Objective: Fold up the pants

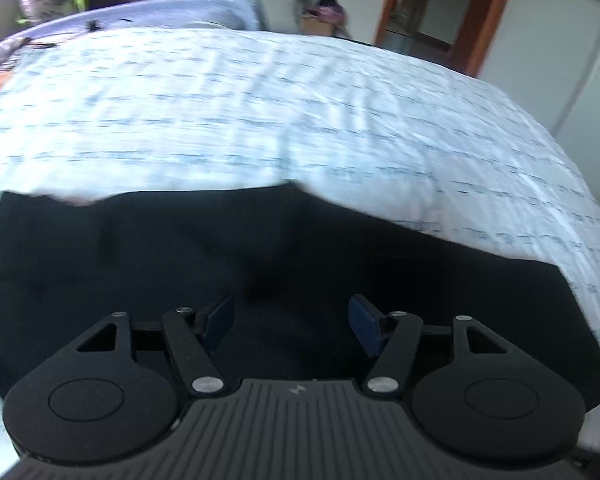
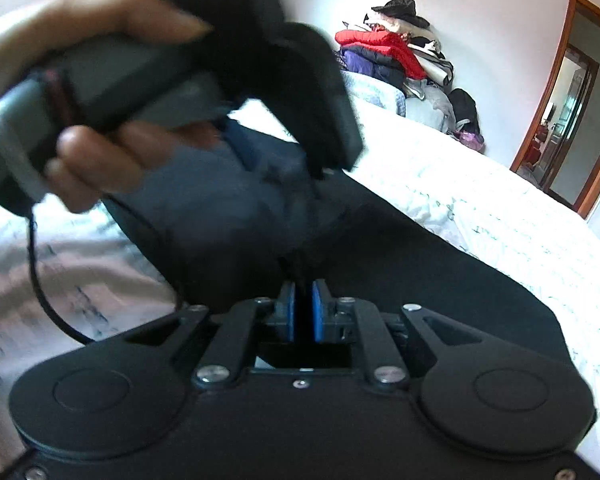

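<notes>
Black pants (image 1: 220, 248) lie spread on a white patterned bedspread (image 1: 260, 120). My left gripper (image 1: 291, 320) is open just above the dark cloth, nothing between its blue pads (image 1: 364, 324). In the right wrist view my right gripper (image 2: 303, 314) is shut on a fold of the black pants (image 2: 400, 264), the cloth rising from between the pads. The left gripper's body (image 2: 180, 80), held in a hand (image 2: 112, 152), fills the upper left there, close over a raised fold of the pants.
A pile of clothes with a red jacket (image 2: 384, 48) sits at the far end of the bed by the wall. A wooden-framed doorway (image 2: 572, 112) stands at the right. A bed's right edge (image 1: 572, 152) drops off near a white wall.
</notes>
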Motion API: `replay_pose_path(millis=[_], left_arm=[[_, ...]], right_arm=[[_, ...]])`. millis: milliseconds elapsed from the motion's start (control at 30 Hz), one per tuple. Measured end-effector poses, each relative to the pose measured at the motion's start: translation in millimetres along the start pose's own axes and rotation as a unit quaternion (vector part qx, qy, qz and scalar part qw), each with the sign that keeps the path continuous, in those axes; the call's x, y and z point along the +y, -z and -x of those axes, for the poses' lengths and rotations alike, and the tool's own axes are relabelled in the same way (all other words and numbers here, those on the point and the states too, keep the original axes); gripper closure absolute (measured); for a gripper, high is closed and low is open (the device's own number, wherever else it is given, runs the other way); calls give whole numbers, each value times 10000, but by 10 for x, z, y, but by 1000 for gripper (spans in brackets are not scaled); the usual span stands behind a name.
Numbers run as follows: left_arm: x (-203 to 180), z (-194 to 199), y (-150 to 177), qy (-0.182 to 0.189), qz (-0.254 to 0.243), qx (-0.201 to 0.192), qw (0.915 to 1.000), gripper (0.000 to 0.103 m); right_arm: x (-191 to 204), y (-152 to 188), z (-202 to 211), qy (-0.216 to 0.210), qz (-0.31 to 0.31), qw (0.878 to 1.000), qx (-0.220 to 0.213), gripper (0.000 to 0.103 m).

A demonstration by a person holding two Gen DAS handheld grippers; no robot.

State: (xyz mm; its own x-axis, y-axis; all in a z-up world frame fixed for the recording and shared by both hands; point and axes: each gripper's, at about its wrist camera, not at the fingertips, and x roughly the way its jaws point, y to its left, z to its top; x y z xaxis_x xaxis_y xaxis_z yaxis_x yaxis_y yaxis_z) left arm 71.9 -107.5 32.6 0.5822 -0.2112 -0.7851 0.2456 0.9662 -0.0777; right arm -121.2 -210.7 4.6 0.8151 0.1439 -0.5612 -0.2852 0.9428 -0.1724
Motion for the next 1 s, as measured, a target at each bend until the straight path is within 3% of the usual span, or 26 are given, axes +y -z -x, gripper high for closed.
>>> replay_pose_path(millis=[367, 567, 667, 767, 867, 1000], left_arm=[[861, 650, 243, -1273, 70, -300, 9914, 25], [554, 594, 159, -373, 120, -206, 9990, 21], [239, 508, 106, 147, 12, -150, 9998, 21], [-125, 417, 60, 552, -105, -200, 9982, 20], [-444, 258, 83, 735, -254, -217, 9967, 17], [-754, -64, 181, 702, -606, 81, 9957, 20]], right_arm=[[56, 53, -62, -202, -65, 9997, 90, 92], [5, 72, 386, -257, 111, 9996, 22, 92], [-302, 45, 668, 476, -13, 9988, -130, 92], [-723, 19, 826, 1363, -416, 9895, -226, 92], [-1110, 124, 761, 1582, -917, 9831, 124, 92], [-1303, 488, 576, 1748, -1055, 9736, 1021, 92]])
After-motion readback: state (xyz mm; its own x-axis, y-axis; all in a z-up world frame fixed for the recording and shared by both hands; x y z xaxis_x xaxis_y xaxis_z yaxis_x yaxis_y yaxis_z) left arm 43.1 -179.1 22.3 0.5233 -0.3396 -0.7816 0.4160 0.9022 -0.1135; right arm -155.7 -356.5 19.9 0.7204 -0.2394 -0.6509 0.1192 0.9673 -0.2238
